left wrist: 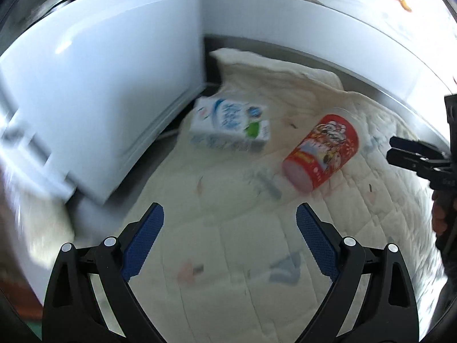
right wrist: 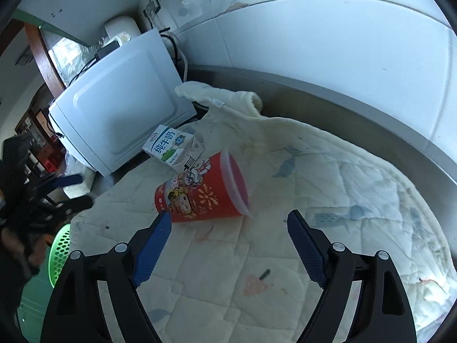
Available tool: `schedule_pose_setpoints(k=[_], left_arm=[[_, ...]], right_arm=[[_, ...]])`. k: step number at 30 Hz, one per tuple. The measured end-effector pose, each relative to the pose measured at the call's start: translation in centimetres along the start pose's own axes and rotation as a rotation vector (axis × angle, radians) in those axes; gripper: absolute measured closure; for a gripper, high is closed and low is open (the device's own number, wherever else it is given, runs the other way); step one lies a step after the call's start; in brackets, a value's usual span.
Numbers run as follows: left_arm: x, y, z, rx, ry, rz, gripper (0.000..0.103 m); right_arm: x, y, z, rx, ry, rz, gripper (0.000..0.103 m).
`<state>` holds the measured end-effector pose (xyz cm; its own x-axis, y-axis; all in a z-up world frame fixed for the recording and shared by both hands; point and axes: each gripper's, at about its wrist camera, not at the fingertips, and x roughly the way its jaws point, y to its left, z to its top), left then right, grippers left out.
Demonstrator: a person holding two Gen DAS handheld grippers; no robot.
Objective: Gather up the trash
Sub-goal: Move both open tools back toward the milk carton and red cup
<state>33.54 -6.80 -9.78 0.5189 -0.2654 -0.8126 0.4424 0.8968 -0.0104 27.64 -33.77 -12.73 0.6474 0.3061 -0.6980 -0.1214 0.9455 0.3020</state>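
On the quilted cloth point(right wrist: 328, 188) covering the table, a red paper cup point(right wrist: 204, 193) lies on its side, with a milk carton point(right wrist: 172, 145) just behind it beside the white appliance point(right wrist: 122, 108). The step in hand looks like the reach for the cup. The right tool point(right wrist: 228, 220) is spread wide and empty, jaws opening, its left pad close to the cup's base. Next it likely must straddle the cup and close. The left tool point(left wrist: 230, 214) is also spread and holds nothing. A green basket point(right wrist: 61, 245) waits at the table's edge.
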Motion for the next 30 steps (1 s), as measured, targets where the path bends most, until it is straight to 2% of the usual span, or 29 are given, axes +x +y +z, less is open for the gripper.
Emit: schedule_pose_setpoints(k=[2, 6, 9, 12, 15, 17, 20, 24, 30], left_arm=[[0.7, -0.2, 1.2, 0.062, -0.008, 0.003, 0.010], [3.1, -0.2, 4.3, 0.200, 0.007, -0.065, 0.010], [4.8, -0.3, 5.8, 0.279, 0.009, -0.079, 0.010], [7.0, -0.4, 7.1, 0.340, 0.052, -0.116, 0.010], [9.0, 0.1, 7.9, 0.288, 0.087, -0.104, 0.010], [9.4, 0.6, 8.3, 0.244, 0.069, -0.137, 0.010], [9.5, 1.0, 8.4, 0.209, 0.065, -0.136, 0.010], [8.1, 1.9, 7.6, 0.179, 0.046, -0.127, 0.010], [4.8, 3.6, 4.8, 0.125, 0.030, -0.110, 0.010]], right_arm=[[-0.7, -0.4, -0.1, 0.011, -0.010, 0.005, 0.022], [-1.4, -0.8, -0.3, 0.020, -0.019, -0.004, 0.022], [-1.4, -1.0, -0.4, 0.028, -0.018, -0.003, 0.021], [-1.2, -1.2, -0.4, 0.031, -0.015, -0.003, 0.021], [-0.8, -1.3, -0.4, 0.027, -0.007, -0.010, 0.020], [-0.3, -1.3, 0.0, 0.017, 0.001, -0.008, 0.020], [0.1, -0.6, 1.0, -0.022, 0.002, -0.002, 0.020], [0.8, 1.3, 2.8, -0.105, -0.009, 0.033, 0.020], [3.2, 5.3, 5.5, -0.257, 0.006, 0.096, 0.020]])
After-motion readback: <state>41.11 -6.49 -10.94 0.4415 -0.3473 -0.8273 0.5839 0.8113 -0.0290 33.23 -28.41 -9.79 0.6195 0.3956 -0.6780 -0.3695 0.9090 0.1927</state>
